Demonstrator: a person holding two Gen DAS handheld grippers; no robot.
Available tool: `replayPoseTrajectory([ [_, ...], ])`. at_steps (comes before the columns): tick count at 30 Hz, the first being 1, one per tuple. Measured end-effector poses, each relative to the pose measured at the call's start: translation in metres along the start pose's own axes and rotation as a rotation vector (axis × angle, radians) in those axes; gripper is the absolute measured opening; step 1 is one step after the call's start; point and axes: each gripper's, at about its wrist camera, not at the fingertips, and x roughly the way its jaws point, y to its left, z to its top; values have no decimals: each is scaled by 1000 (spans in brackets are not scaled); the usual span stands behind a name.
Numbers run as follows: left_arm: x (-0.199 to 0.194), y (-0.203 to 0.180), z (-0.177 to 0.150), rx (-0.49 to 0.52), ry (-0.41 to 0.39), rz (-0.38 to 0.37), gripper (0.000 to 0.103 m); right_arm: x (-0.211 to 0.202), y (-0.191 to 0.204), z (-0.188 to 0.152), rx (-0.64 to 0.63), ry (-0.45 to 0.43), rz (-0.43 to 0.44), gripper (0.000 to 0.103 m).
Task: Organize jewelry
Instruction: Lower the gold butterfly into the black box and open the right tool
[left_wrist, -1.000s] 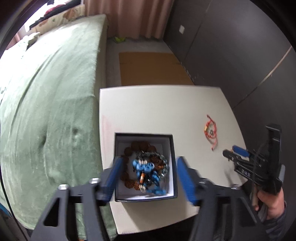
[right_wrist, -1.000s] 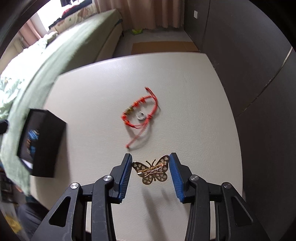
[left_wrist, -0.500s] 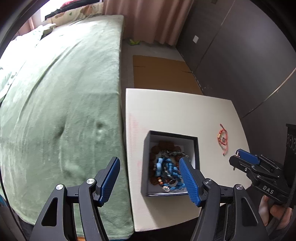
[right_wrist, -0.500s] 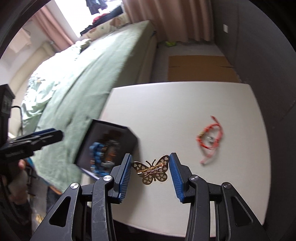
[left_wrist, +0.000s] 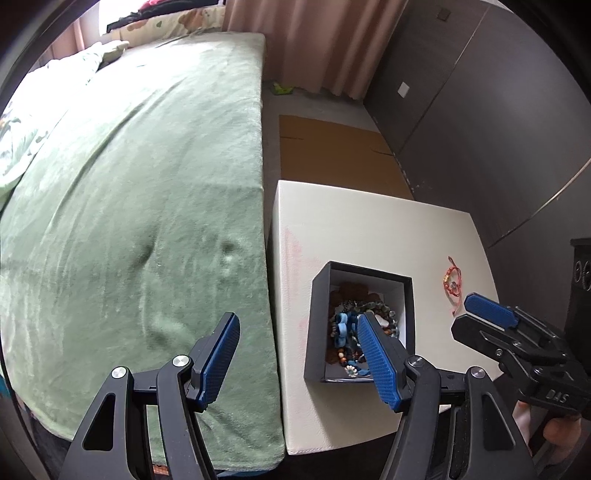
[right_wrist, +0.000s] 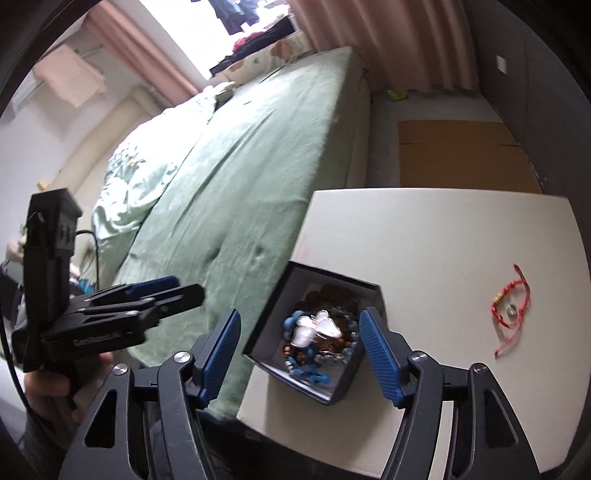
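Bedroom scene: green-blanketed bed (left_wrist: 140, 206) runs along the left edge of a white surface (left_wrist: 369, 229), dark wardrobe panels (left_wrist: 480, 110) behind, flat cardboard (left_wrist: 332, 147) on the floor past the far edge.

Black jewelry box (right_wrist: 365, 373) sits on the surface near the bed-side edge, lid off, white lining, packed with blue beads (left_wrist: 341, 326), brown beads and a grey bead strand. Butterfly brooch (right_wrist: 314, 328) lies on top of the pile inside the box, looks pale and shiny in the right wrist view; not pinched by anything.

Right tongs (right_wrist: 300, 354) hover over the box, jaws opening, blue pads standing clear on both sides of the brooch and box, nothing gripped. Left tongs (left_wrist: 295, 360) held wide apart and empty, left pad over the bed blanket, right pad over the box; no contact seen.

Red cord bracelet (right_wrist: 511, 310) lies alone on the surface, well apart from the box, toward the wardrobe side. Person's hand (right_wrist: 48, 391) grips the left tool's handle, low left in the right wrist view.
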Motion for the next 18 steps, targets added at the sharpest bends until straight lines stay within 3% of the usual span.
replayPoseTrajectory([
  [6,6,-16,0,24,13,-18,67,-16,-34,-19,75,-10,-39,67],
  [18,35,-96,1,161,38,-71,67,-69,-106,-58,198,-86,-161,67],
])
